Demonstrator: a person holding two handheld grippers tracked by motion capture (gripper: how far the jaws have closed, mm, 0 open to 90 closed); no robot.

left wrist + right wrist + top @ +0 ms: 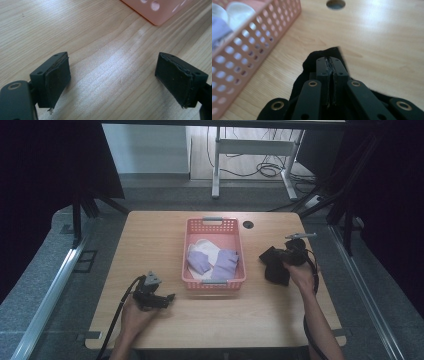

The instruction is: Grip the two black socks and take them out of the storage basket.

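A pink perforated basket [237, 251] stands mid-table with purple [224, 264] and white cloths [206, 247] in it. Right of the basket, my right gripper [274, 258] is shut on a black cloth [276, 271] that hangs from its jaws just above the wood. In the right gripper view the jaws are pressed together [331, 60] with the black cloth [308, 65] bunched around and below them, and the basket wall [252, 45] runs along the left. My left gripper [171, 297] rests low near the basket's front left corner, open, with bare wood between its jaws [112, 70].
A round cable hole [248, 224] sits in the table [150, 235] behind the basket's right side. The basket corner [160, 10] lies ahead of the left gripper. Desk legs and cables [270, 169] stand on the floor beyond the table.
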